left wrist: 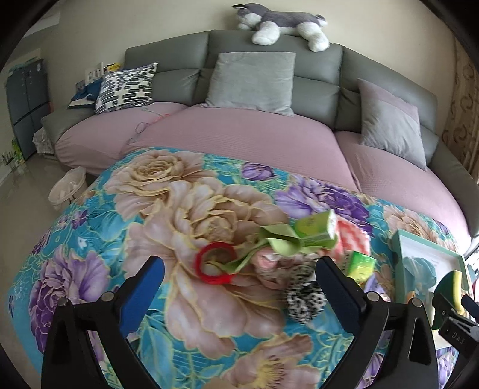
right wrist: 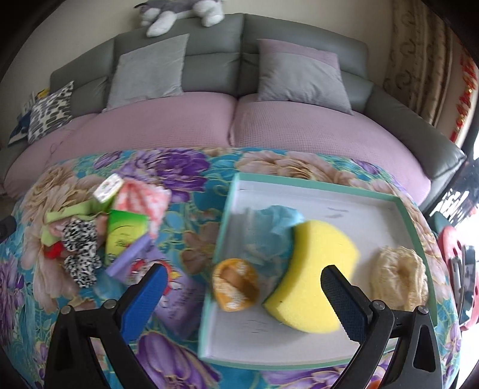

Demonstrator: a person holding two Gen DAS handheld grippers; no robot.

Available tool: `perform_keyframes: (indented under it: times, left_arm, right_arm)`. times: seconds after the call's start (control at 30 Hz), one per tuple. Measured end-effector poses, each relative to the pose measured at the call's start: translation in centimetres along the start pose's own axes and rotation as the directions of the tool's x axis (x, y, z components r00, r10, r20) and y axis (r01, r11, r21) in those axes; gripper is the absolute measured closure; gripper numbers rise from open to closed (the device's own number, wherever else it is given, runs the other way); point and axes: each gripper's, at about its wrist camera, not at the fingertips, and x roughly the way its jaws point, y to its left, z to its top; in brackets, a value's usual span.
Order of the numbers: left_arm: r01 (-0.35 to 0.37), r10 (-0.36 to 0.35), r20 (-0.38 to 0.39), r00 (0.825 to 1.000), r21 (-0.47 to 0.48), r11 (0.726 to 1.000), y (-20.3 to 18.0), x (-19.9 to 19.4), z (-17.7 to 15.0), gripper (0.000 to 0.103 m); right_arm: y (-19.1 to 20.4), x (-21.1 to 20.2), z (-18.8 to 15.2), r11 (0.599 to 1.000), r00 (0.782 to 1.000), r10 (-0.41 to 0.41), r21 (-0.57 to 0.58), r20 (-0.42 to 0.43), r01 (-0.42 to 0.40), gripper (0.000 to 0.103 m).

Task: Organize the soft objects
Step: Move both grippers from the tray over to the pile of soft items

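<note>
My left gripper is open and hovers over the floral blanket, just short of a pile of small things. In that pile are a red ring, a green cloth, a green tissue pack, a coral cloth and a leopard-print scrunchie. My right gripper is open above the teal-rimmed tray. A yellow sponge lies in the tray between its fingers. A blue cloth, an orange puff and a cream knitted piece also lie in the tray.
A grey sofa with pink seat covers and several cushions stands behind the blanket, with a husky plush on its back. A pale basket sits on the floor at the left. Purple packets lie left of the tray.
</note>
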Motion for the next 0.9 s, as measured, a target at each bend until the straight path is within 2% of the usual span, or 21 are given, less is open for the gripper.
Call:
perform_keyframes:
  times: [0.4,0.67,0.8,0.9]
  left_arm:
    - [-0.061,0.062,0.009,0.998,-0.068,0.996,4.9,0.6,0.1,0.002]
    - [-0.090,0.093,0.021,0.995,-0.103,0.991,6.8,1.4,0.0,0.002]
    - [-0.104,0.104,-0.001,0.995,-0.094,0.990,6.7,2.7,-0.2,0.002]
    - [-0.098,0.097,-0.012,0.995,-0.080,0.992,6.3,3.5,-0.2,0.002]
  right_arm:
    - [5.7,0.0,0.3,0.996,1.000,0.019,-0.091,0.002,-0.019,0.000]
    - [6.9,-0.1,0.5,0.992,1.000,0.030,-0.121,0.005,-0.029,0.000]
    - [7.2,0.2,1.0,0.990,1.000,0.011,-0.144,0.008,-0.009,0.000]
    - [7.3,0.4,1.4,0.989,1.000,0.029,-0.144,0.004,-0.028,0.000]
